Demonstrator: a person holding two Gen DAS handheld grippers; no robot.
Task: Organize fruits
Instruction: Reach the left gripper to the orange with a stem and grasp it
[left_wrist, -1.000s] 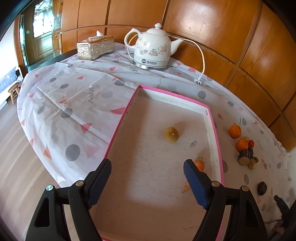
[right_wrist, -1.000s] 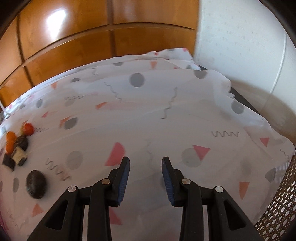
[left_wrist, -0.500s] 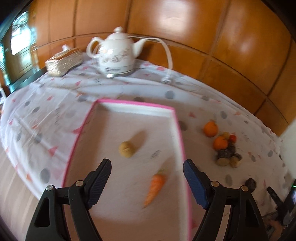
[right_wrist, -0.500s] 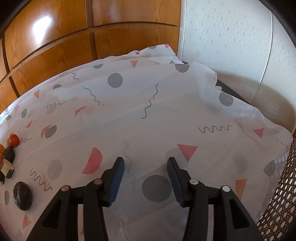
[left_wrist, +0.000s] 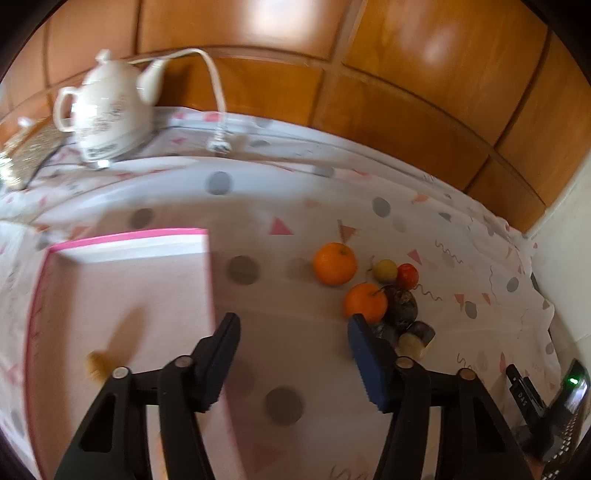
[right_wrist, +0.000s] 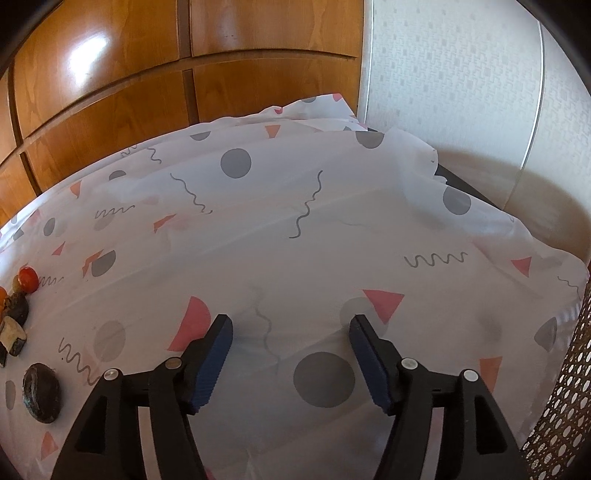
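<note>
In the left wrist view a pink-rimmed tray (left_wrist: 129, 236) lies at the left with a small yellowish fruit (left_wrist: 96, 363) in it. To its right on the cloth lies a heap of fruit: two oranges (left_wrist: 334, 263) (left_wrist: 365, 302), a yellow fruit (left_wrist: 385, 270), a red one (left_wrist: 407, 276) and dark pieces (left_wrist: 402, 309). My left gripper (left_wrist: 293, 325) is open and empty, just short of the heap. My right gripper (right_wrist: 291, 326) is open and empty over bare cloth. A dark fruit (right_wrist: 41, 396) and the heap's edge (right_wrist: 14, 314) lie at its far left.
A white electric kettle (left_wrist: 107, 110) with its cord and plug (left_wrist: 219, 144) stands at the back left beside a gold tissue box (left_wrist: 26, 158). Wooden wall panels run behind the table. A black device (left_wrist: 554, 413) sits at the right edge. The table's right edge meets a white wall (right_wrist: 461, 92).
My left gripper has swung right, from over the tray to the fruit heap. The carrot has left its view. My right gripper's jaws have opened wider.
</note>
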